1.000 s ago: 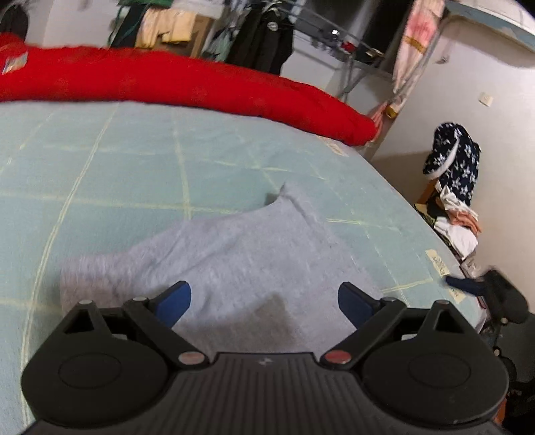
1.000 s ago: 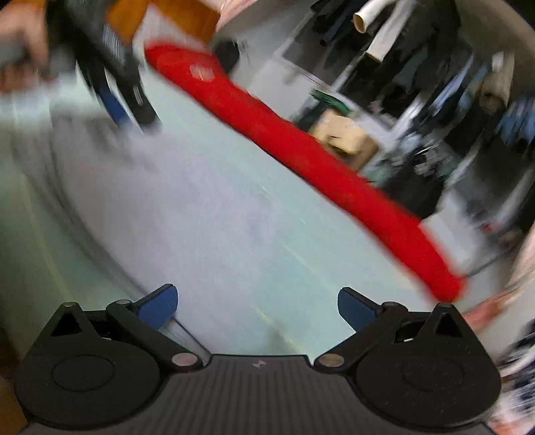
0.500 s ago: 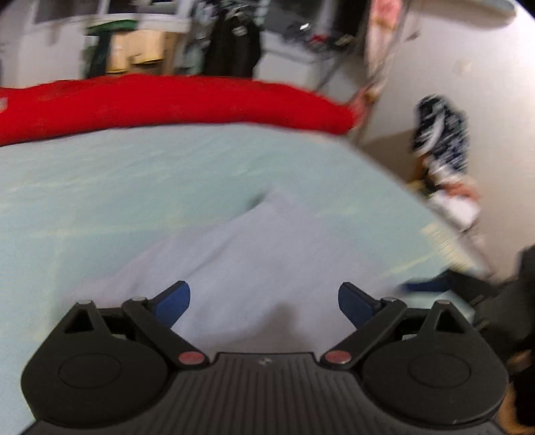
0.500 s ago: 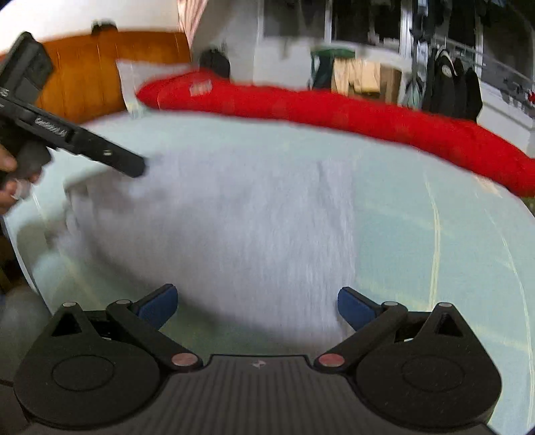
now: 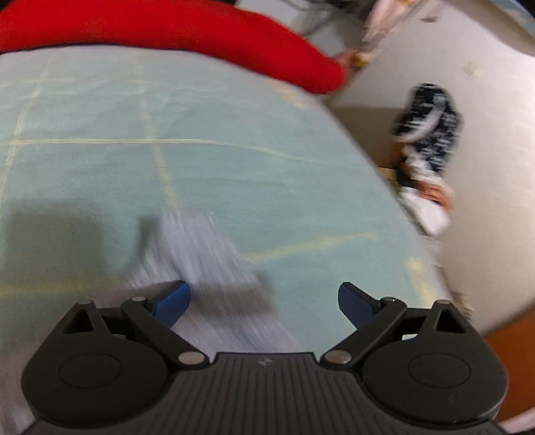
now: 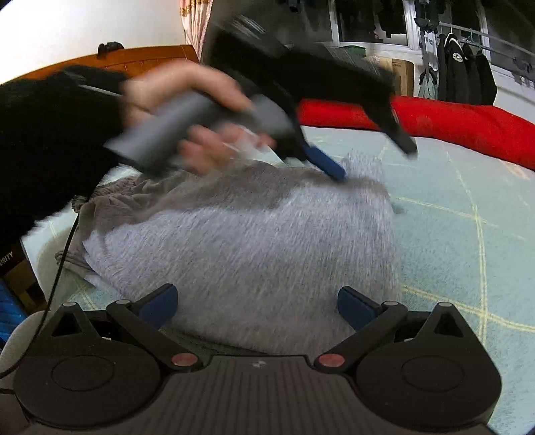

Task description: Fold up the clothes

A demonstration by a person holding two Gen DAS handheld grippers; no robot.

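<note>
A light grey garment (image 6: 254, 241) lies bunched on the pale green bed sheet (image 6: 468, 214); its far corner (image 5: 200, 247) shows blurred in the left wrist view. My left gripper (image 5: 264, 297) is open just above that corner, with nothing between its blue fingertips (image 5: 172, 299). In the right wrist view a hand (image 6: 187, 110) holds the left gripper (image 6: 371, 155) low over the garment's far edge, one blue finger (image 6: 326, 164) touching the cloth. My right gripper (image 6: 255, 302) stands open over the garment's near edge, holding nothing.
A long red quilt (image 5: 167, 30) runs along the far side of the bed. The bed's right edge drops to a wall with a dark patterned garment and a clothes pile (image 5: 428, 134). A wooden headboard (image 6: 140, 60) and hanging dark coats (image 6: 464, 67) stand behind.
The left gripper has swung forward and to the right over the garment's far corner. The right gripper has turned left, so the left gripper and hand fill its view. Both stay open.
</note>
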